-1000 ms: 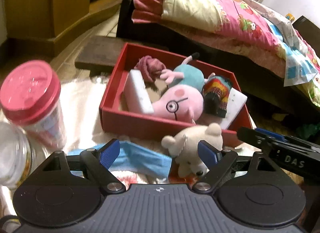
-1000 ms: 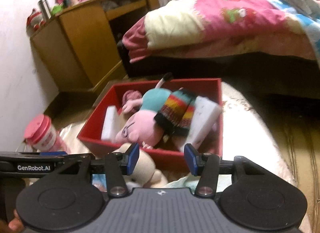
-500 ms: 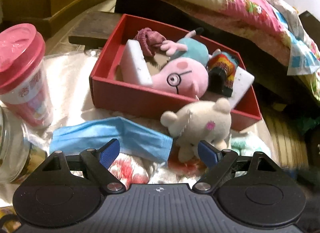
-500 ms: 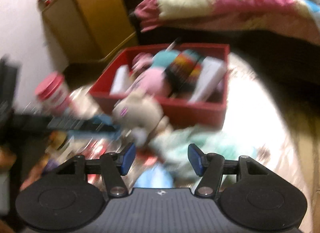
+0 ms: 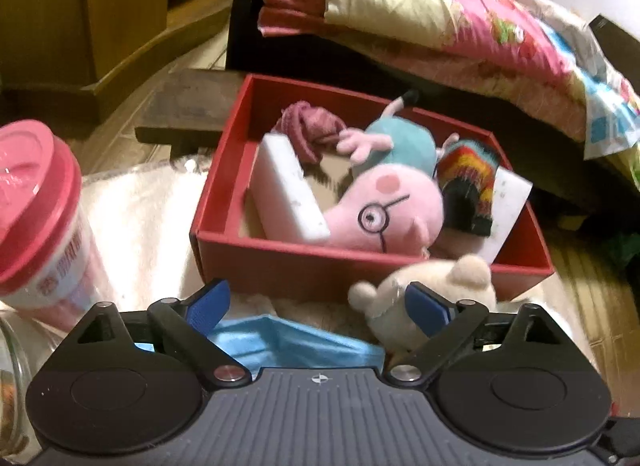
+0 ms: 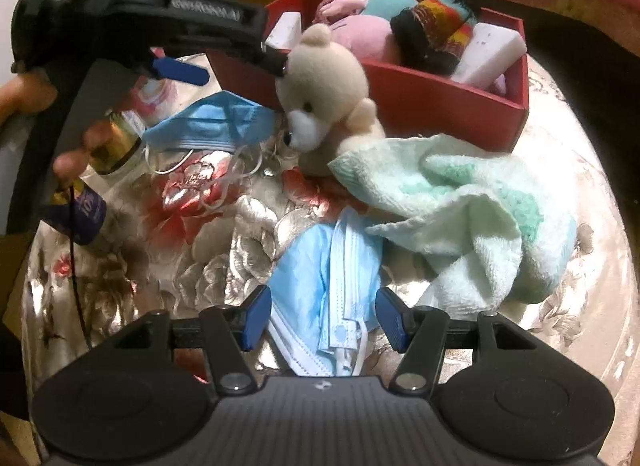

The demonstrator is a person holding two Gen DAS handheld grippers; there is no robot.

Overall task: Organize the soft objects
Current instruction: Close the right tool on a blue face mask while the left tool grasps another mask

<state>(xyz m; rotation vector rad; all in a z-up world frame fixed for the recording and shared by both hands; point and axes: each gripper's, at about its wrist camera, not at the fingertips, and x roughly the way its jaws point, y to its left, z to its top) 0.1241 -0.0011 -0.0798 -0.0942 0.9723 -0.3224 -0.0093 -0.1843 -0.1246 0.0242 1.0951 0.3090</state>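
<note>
A red box holds a pink plush pig, white sponges, a striped sock and a maroon knit. In front of it sits a cream teddy bear. A blue face mask lies flat beside the bear. My left gripper hovers over that mask with its jaws opening wide and its right finger at the bear's head. My right gripper is open above a crumpled pale blue mask, which lies between the fingers untouched. A pale green towel lies against the bear.
A pink-lidded cup and a glass jar stand at the left, with a small purple bottle nearer. A flowered cloth covers the round table. A bed and a wooden cabinet stand behind. A person's fingers hold the left gripper.
My right gripper swung down from facing the box to hang over the crumpled mask, jaws a little wider. My left gripper sank over the flat mask and spread its jaws.
</note>
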